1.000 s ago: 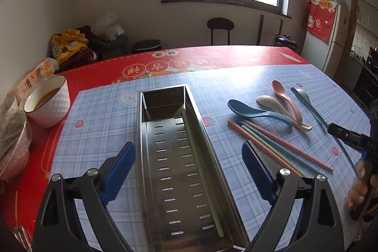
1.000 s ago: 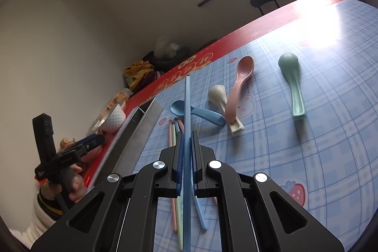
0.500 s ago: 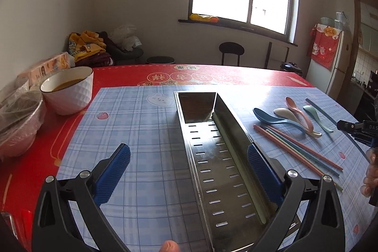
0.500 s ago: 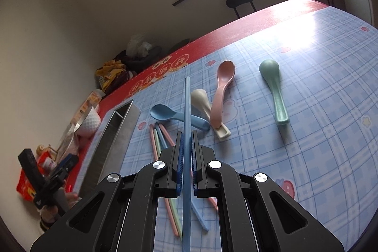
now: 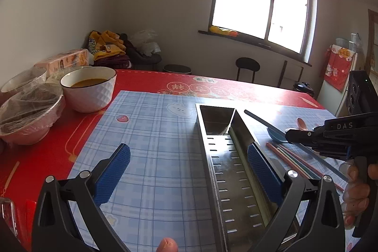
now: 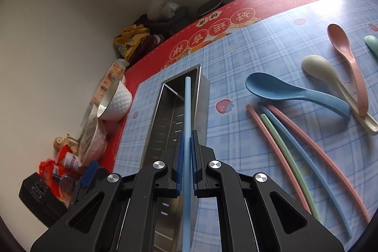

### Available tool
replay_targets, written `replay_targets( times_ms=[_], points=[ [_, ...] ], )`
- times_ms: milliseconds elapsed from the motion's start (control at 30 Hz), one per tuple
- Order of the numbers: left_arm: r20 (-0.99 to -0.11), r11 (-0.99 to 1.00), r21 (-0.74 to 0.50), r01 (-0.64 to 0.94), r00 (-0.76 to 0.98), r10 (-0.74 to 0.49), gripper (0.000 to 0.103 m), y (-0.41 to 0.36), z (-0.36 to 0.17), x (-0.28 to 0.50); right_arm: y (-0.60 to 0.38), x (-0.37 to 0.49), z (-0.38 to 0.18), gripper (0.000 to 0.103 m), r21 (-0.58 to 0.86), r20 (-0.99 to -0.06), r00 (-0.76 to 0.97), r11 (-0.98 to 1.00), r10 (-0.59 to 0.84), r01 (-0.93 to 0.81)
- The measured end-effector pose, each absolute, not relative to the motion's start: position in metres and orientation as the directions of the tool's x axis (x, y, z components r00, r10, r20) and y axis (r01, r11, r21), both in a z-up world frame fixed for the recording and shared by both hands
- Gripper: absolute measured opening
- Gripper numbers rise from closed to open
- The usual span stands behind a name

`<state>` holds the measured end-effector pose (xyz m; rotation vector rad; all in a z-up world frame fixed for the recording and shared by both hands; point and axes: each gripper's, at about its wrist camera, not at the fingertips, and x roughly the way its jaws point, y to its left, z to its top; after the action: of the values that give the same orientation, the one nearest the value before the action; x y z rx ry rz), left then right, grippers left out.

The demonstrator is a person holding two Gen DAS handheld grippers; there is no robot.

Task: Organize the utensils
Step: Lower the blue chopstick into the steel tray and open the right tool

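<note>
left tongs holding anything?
No. In the left wrist view the left tongs stand wide open, with only the checked mat and the steel utensil tray between the blue pads.

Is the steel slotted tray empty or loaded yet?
Empty as far as visible: the long slotted stainless-steel tray shows a bare bottom in the left wrist view. The light-blue chopstick stays clamped in the right tool, above it.

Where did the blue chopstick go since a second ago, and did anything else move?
The right gripper, shut on the blue chopstick the whole time, carried it sideways from above the spoons to over the metal tray. The left gripper swung left of the tray, so only its right pad now overlaps it; it is open and empty as before. The spoons, the other chopsticks and the tray stayed put.
</note>
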<state>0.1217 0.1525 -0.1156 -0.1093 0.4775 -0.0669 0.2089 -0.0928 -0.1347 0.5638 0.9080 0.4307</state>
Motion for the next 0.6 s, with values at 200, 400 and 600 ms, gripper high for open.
replay_targets(
  times_ms=[200,400,600],
  points=[
    [-0.462,0.982,-0.179,-0.053,0.886,-0.036,0.097,0.174,-0.116,0.124,-0.071,0.227,-0.148,0.006,0.639,-0.659,0.515,0.769,0.548,-0.001],
    [-0.452,0.981,-0.186,-0.056,0.891,-0.035,0.097,0.175,-0.115,0.123,-0.065,0.229,-0.151,0.006,0.664,-0.653,0.536,0.745,0.535,0.066],
    [-0.452,0.978,-0.203,-0.05,0.891,-0.048,0.097,0.176,-0.115,0.124,-0.06,0.229,-0.153,0.006,0.65,-0.665,0.545,0.755,0.51,0.087]
  ],
)
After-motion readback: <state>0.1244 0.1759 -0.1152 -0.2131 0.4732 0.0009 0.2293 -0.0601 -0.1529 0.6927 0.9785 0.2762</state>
